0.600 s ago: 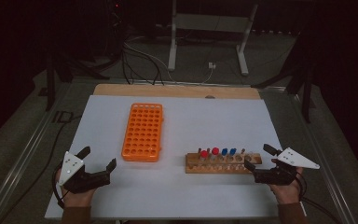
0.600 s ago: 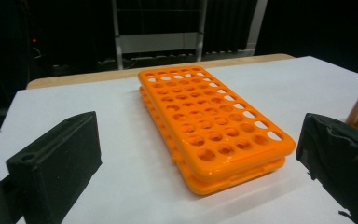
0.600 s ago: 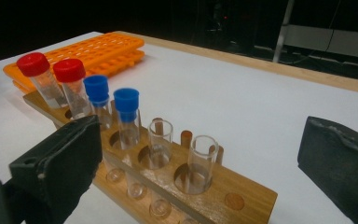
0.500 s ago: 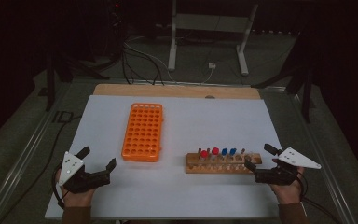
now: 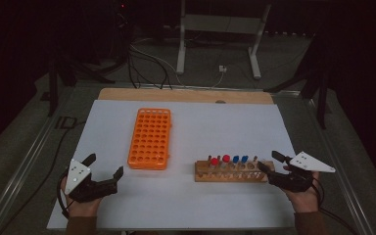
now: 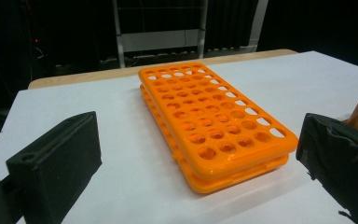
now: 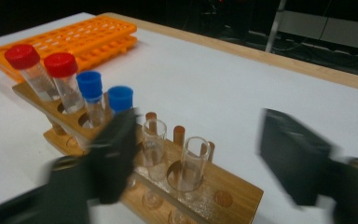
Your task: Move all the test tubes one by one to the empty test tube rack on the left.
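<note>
- My left gripper (image 5: 104, 170) rests at the near left of the white table (image 5: 225, 122), jaws wide apart, holding nothing.
- The flat orange plastic tube rack (image 5: 150, 138) lies just ahead of it.
- The wooden rack of red- and blue-capped tubes (image 5: 232, 170) stands right of centre.
- My right gripper (image 5: 269, 162) sits at that rack's right end, jaws spread and apparently empty, though blurred.

High view: overhead from person's side, facing forward-down. Both gripper views low and close over the table; all three share the orange tube rack (image 5: 150, 138).
</note>
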The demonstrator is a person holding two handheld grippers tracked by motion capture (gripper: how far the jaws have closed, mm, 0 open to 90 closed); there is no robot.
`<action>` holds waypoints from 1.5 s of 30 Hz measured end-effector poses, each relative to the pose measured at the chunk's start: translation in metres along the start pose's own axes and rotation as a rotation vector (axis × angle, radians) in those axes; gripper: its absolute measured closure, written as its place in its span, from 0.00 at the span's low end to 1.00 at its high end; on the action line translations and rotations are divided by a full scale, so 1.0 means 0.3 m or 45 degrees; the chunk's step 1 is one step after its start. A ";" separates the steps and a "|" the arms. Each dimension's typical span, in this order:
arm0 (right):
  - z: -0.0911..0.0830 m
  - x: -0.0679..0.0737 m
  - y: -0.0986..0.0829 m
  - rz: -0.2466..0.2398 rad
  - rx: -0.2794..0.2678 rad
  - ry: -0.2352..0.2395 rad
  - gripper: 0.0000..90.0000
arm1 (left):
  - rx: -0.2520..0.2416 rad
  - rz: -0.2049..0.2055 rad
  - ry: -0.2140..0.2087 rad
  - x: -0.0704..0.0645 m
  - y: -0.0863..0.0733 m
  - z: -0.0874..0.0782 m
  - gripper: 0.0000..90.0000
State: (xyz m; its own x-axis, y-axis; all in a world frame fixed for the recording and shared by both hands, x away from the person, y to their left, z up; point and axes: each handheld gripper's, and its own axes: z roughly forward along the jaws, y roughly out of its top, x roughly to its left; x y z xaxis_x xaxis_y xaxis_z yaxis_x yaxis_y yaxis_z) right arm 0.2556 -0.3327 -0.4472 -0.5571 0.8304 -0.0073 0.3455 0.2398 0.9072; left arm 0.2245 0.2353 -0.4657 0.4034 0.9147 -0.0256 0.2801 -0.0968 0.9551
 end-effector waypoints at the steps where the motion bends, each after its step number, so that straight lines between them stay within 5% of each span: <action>1: 0.000 0.000 0.000 0.000 0.000 0.000 0.44 | 0.001 -0.001 0.000 0.000 0.000 0.001 0.01; 4: 0.005 0.002 -0.007 -0.014 0.019 -0.003 0.61 | 0.003 0.000 0.002 -0.002 -0.001 0.002 0.01; 12: 0.031 0.003 -0.025 -0.011 0.079 0.013 0.77 | 0.012 0.001 -0.002 -0.001 -0.004 0.006 0.01; 34: 0.046 0.019 -0.019 -0.007 0.061 0.025 0.84 | 0.033 0.010 -0.017 -0.009 -0.006 0.014 0.01; 41: 0.019 0.027 0.030 -0.008 0.027 0.009 0.84 | 0.024 -0.036 -0.070 -0.028 0.010 0.017 0.01; 45: -0.001 0.031 0.067 -0.018 0.001 0.001 0.85 | -0.029 -0.039 -0.149 -0.071 0.042 0.021 0.01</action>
State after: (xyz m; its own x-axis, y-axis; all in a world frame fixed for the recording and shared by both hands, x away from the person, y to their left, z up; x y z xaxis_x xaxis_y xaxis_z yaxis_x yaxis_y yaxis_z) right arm 0.2571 -0.3203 -0.4290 -0.5626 0.8265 -0.0198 0.3385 0.2522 0.9066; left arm 0.2249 0.2120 -0.4550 0.4942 0.8649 -0.0880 0.2749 -0.0594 0.9596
